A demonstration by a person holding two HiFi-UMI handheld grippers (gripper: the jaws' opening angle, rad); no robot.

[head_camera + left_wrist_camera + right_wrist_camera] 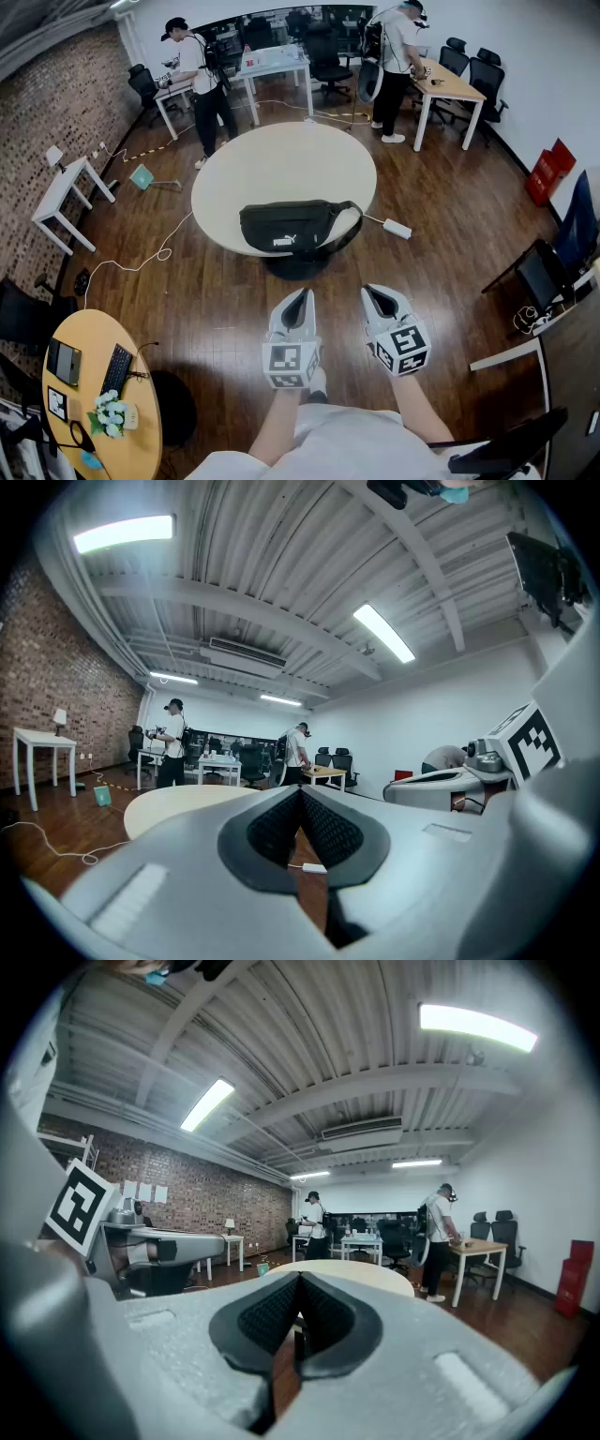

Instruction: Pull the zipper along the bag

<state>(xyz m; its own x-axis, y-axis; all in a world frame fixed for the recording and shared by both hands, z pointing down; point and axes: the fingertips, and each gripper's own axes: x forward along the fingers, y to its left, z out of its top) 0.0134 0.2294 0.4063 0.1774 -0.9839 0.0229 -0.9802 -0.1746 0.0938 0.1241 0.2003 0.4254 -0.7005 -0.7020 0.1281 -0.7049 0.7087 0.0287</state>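
A black waist bag (298,227) with a white logo lies near the front edge of the round cream table (281,164); I cannot make out its zipper from here. Both grippers hang over the wooden floor, short of the table and touching nothing. The left gripper (300,294) is shut and empty, its dark pads meeting at the tip (300,795). The right gripper (376,292) is shut too, with its pads together (298,1284). Each gripper view shows the tabletop (178,803) (367,1274) beyond the jaws, while the bag is hidden behind them.
A white power brick (397,229) and cables lie on the floor by the table's pedestal. A small round wooden table (98,394) with a keyboard stands at lower left. Two people (202,80) (396,56) work at far desks. Office chairs (539,272) stand at right.
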